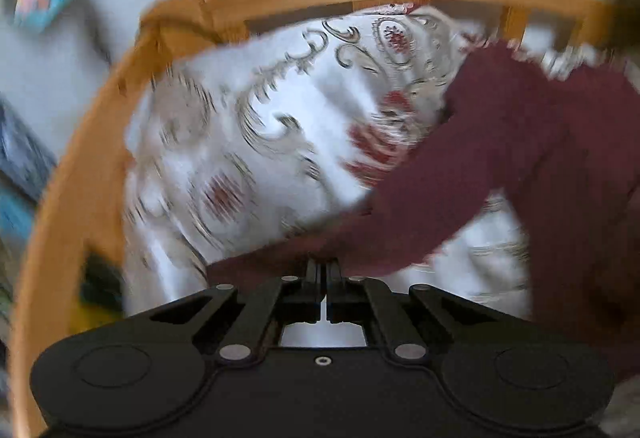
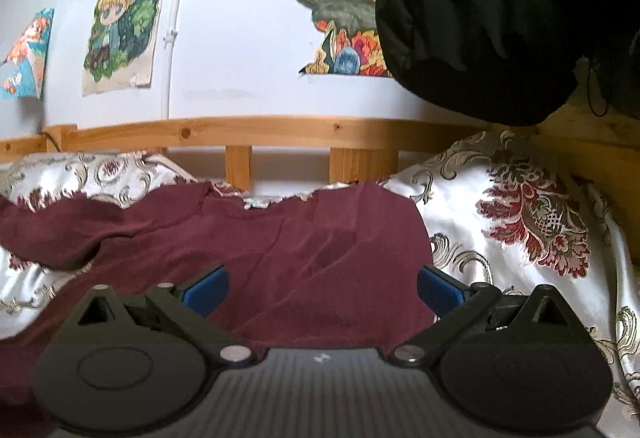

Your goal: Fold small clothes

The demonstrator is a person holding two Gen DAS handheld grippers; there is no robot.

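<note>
Maroon shirt [image 2: 248,254], rumpled, lies lengthwise across bedspread [image 2: 520,222]; left gripper [image 1: 323,266] clamps its sleeve, right gripper [image 2: 322,288] jaws apart.

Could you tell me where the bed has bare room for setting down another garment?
Free: patterned white bedspread right of the maroon garment, toward the wooden frame. Crowded: the middle, under the garment.

Soft, even daylight – no hard shadows. The left wrist view is heavily motion-smeared, bedspread [image 1: 248,142] pattern streaked; the right wrist view stays sharp – fisheye bending the wooden rail [image 2: 256,132], corners dark
</note>
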